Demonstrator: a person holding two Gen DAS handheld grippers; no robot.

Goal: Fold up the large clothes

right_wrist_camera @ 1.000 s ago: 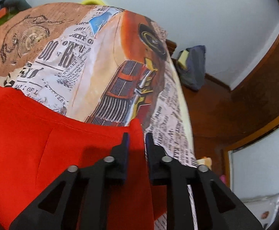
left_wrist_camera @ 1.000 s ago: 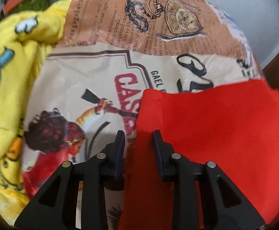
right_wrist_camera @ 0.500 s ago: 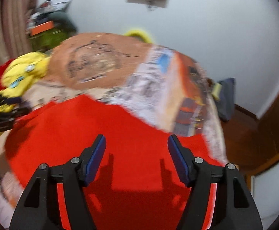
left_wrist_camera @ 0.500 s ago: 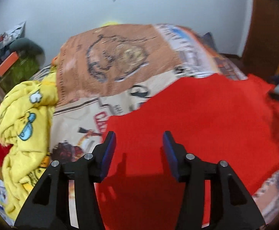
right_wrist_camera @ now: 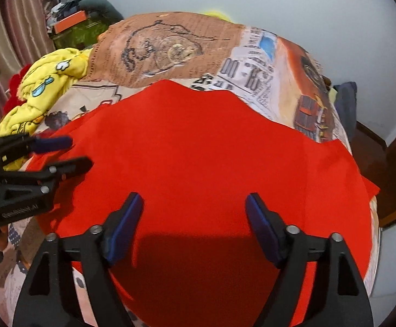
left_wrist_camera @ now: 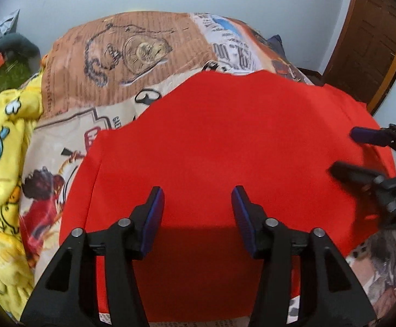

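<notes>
A: Since a second ago both claws have let go. The left claw (left_wrist_camera: 198, 204) and the right claw (right_wrist_camera: 195, 212), which were pinching the red garment (left_wrist_camera: 225, 141), now hang wide apart and empty above it.

B: So the fold looks laid down?

A: I'd judge so. The garment lies spread on the bed (right_wrist_camera: 255, 54), filling both views from 3 to 9 o'clock, far edge wavy at 12. Another fold probably follows.

B: What's around?

A: In the left view, the right claw reaches in at 3 o'clock over the cloth. A yellow cartoon blanket (left_wrist_camera: 2, 141) is heaped at 9 o'clock, just beside the garment's left hem; a dark bag (right_wrist_camera: 346, 103) sits at 2 o'clock in the right view.

B: Anything in the way?

A: Only the blanket, if the garment is swung leftward.
</notes>
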